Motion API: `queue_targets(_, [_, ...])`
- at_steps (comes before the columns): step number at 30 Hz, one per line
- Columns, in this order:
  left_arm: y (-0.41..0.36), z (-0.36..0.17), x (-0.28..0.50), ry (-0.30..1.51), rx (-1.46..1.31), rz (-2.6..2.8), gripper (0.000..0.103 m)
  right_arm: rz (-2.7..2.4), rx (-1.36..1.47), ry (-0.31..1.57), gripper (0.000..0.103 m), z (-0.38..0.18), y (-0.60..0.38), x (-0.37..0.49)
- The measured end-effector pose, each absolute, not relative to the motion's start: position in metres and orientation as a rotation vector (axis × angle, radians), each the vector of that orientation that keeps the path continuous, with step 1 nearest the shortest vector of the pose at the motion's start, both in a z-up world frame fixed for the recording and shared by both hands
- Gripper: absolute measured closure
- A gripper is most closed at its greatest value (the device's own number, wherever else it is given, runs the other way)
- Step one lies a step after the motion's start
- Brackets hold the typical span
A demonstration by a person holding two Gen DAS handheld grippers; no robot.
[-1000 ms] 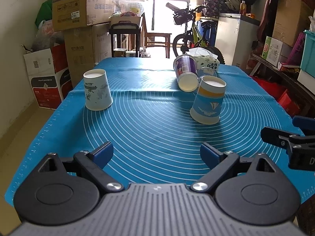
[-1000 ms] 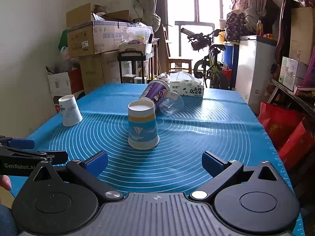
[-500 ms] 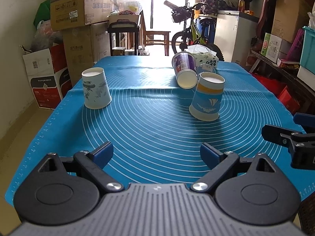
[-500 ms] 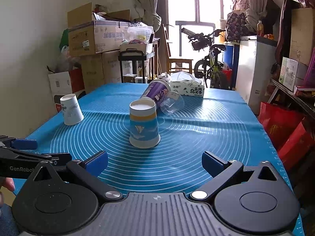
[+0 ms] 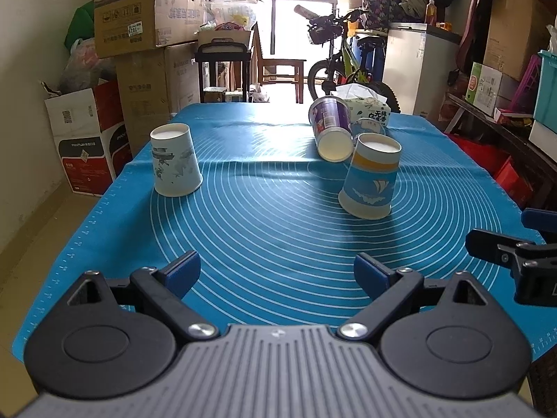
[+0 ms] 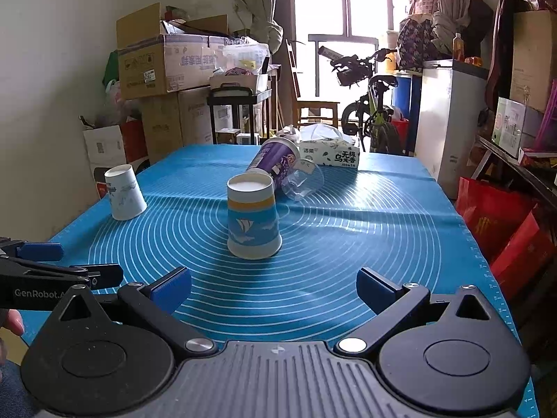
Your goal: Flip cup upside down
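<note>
Blue cup upside down on mat

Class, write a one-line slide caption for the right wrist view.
Open right hand-held gripper faces an upside-down blue cup on the blue mat.

— What lies behind the tabletop?
— A bright window, a wooden chair and a parked bicycle.
— And the sides?
— Stacked cardboard boxes against the pale left wall; a white freezer on the right.
</note>
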State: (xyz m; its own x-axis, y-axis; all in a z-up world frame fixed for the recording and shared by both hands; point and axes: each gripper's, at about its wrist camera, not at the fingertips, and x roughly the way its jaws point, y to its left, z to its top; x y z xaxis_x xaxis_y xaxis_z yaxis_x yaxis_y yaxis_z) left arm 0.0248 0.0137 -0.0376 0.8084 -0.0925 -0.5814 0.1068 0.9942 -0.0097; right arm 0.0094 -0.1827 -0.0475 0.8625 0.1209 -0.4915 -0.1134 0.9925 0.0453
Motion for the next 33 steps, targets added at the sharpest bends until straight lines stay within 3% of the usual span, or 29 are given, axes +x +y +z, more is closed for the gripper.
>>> queue_targets(33, [0.0126, -0.0383, 0.0245, 0.629, 0.03, -0.115, 0.009, 0.132, 0.017, 0.543, 0.001, -0.0525, -0.183, 0.0119])
